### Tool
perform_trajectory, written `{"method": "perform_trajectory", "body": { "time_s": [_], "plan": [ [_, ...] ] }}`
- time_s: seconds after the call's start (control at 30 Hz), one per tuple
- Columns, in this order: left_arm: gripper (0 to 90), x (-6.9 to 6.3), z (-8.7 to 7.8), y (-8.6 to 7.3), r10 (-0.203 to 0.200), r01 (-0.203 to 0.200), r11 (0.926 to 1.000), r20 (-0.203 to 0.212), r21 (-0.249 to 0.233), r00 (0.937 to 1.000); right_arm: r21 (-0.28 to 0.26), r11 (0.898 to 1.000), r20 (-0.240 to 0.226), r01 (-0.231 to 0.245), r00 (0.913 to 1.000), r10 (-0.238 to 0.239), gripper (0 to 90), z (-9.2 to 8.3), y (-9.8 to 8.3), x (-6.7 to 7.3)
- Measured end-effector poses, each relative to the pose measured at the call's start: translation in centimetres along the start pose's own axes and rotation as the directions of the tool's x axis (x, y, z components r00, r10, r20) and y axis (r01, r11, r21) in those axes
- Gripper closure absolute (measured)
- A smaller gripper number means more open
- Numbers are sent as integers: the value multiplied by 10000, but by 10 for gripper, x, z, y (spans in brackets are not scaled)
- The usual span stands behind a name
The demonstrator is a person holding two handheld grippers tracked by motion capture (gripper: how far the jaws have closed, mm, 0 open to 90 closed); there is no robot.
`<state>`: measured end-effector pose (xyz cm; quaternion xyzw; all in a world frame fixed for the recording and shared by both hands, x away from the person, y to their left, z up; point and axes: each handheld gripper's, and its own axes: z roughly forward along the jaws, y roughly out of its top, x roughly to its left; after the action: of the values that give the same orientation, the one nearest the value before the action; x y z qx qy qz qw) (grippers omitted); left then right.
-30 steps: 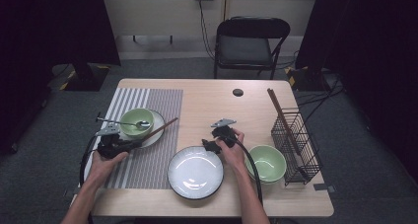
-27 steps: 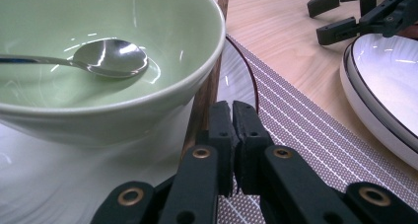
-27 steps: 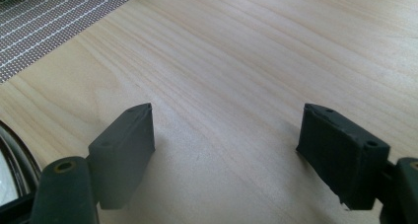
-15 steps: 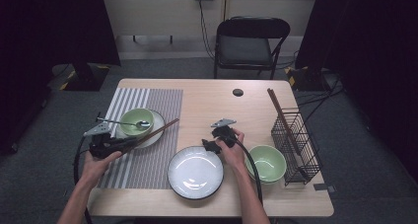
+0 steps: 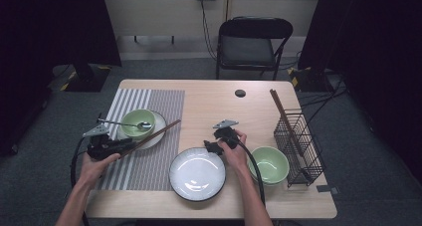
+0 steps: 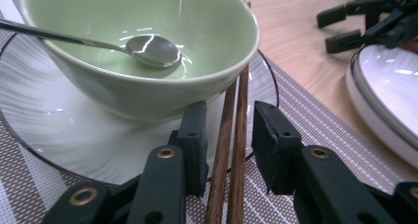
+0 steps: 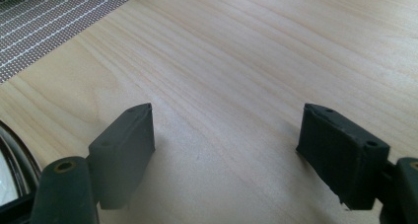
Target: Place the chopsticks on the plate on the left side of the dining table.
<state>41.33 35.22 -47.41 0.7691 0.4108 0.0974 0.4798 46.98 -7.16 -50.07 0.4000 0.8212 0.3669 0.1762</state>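
A white plate (image 5: 197,174) lay at six o'clock on the table (image 5: 219,96); a green bowl (image 5: 269,165) sat at four, beside a wire rack (image 5: 298,146); a chair (image 5: 251,42) stood at twelve.

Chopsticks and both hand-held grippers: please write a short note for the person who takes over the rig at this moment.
Left hand-held gripper: jaws have just been opening; the chopsticks lie between them, pads not pressing.
Right hand-held gripper: open, nothing between its jaws, above bare table beside the large plate.
Things: the chopsticks rest with their far end on the small plate against the green bowl, which holds a spoon. A second green bowl stands next to the wire rack.
Done: chopsticks set down by the bowl.
Left: probably draw the left hand-held gripper back without knocking them.
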Motion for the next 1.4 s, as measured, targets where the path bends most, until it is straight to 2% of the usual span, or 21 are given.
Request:
{"method": "perform_trajectory", "body": {
  "time_s": [0.2, 0.33, 0.37, 0.47, 0.6, 0.73, 1.4],
  "plan": [
    [650, -3, 6, 0, 179, -175, 9994, -147, 288, 9997, -1, 10000, 3, 1, 10000, -1, 209, 0, 0, 0],
    [703, -2, 8, 0, 236, -228, 9991, -201, 362, 9995, 0, 10000, 4, -4, 10000, 4, 209, 0, 0, 0],
    [709, -1, 9, -1, 133, -126, 9993, -214, 338, 9997, -1, 10000, 3, -3, 10000, 3, 209, 0, 0, 0],
    [706, -2, 12, -1, 170, -162, 9990, -196, 409, 9997, 1, 10000, 3, -4, 10000, 4, 209, 0, 0, 0],
    [734, -3, 15, -1, 371, -357, 9976, -226, 587, 9991, -2, 10000, 4, -3, 10000, 3, 209, 0, 0, 0],
    [744, -1, 12, -2, 323, -321, 9980, -24, 537, 9995, -2, 10000, 6, -2, 10000, 2, 209, 0, 0, 0],
    [729, 9, -3, -6, 244, -244, 9982, 5, 543, 9997, 6, 10000, 35, -25, 10000, 25, 209, 0, 0, 0]
  ]
}}
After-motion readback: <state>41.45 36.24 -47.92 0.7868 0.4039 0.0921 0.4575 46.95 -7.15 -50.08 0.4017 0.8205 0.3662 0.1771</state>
